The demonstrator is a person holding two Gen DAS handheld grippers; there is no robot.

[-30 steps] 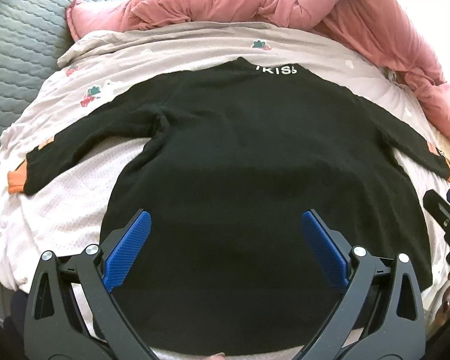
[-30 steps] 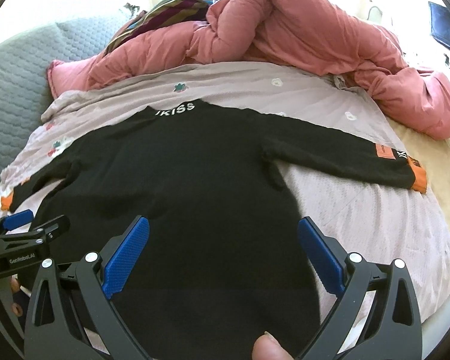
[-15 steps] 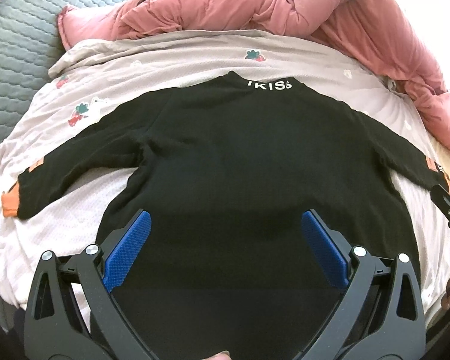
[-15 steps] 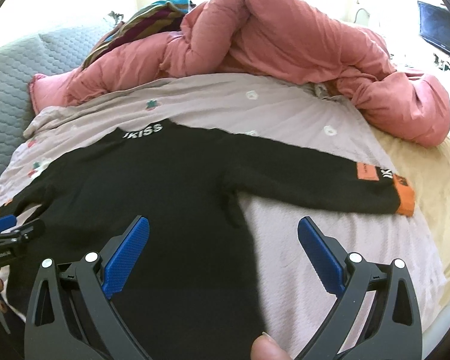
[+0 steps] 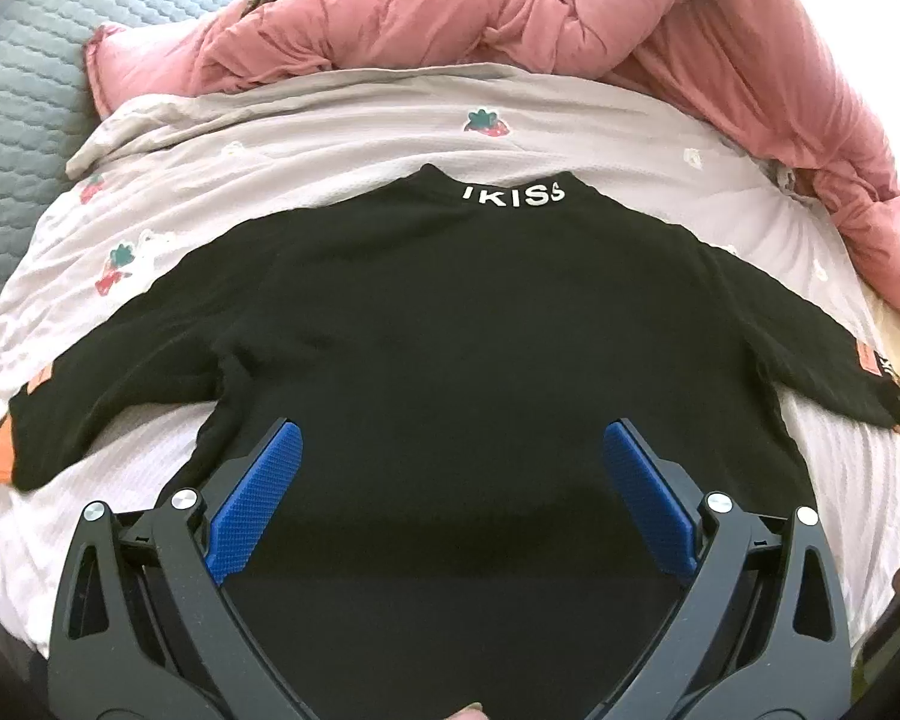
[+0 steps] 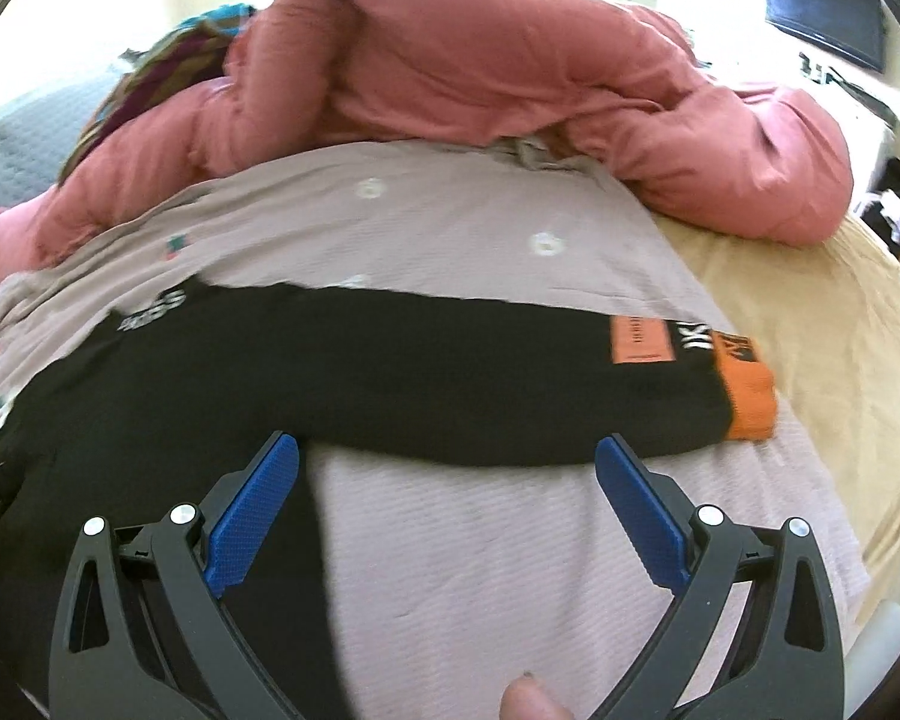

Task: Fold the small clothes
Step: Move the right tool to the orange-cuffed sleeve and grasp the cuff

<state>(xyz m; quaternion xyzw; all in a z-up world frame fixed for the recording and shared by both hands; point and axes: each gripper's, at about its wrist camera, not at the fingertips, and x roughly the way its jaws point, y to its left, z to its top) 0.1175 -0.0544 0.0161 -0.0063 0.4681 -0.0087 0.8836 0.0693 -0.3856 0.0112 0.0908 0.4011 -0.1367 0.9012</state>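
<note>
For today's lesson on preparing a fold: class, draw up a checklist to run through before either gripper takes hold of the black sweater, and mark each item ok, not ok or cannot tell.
1. Black sweater spread flat, both sleeves out: ok.
2. Left gripper open, above the sweater's body: ok.
3. Right gripper open, nothing between its fingers: ok.
4. Right gripper lined up with the right sleeve: ok, just short of it.
5. Orange cuff lying flat, not tucked under: ok.
6. Pink duvet clear of the sweater: ok.
</note>
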